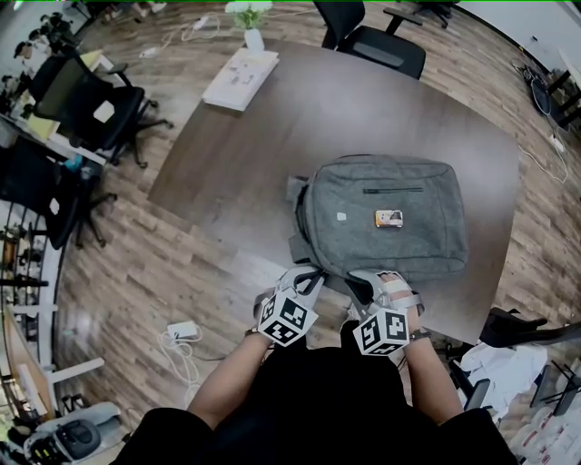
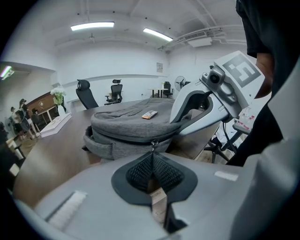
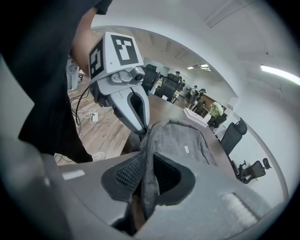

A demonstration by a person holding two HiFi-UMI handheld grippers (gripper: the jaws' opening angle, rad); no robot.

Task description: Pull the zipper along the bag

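Dark brown table (image 1: 300,127), rounded corners, on a wood-plank floor (image 1: 136,263) in an open office. Grey bag (image 1: 363,227) lies flat at the table's near edge, just in front of the person. A small flat device (image 1: 388,218) rests on top of it.

Left gripper (image 1: 313,275) is clenched on the zipper pull (image 2: 153,146) at the bag's near side. Right gripper (image 1: 370,283), just beside it, pinches a fold of the bag's grey fabric between its pads.

Far end of the table: white box (image 1: 241,78) and potted plant (image 1: 251,18). Black office chair (image 1: 377,36) beyond, more chairs at left. White power strip (image 1: 182,330) with cord on the floor. Ceiling light strips (image 2: 92,26) are lit and the walls are white.
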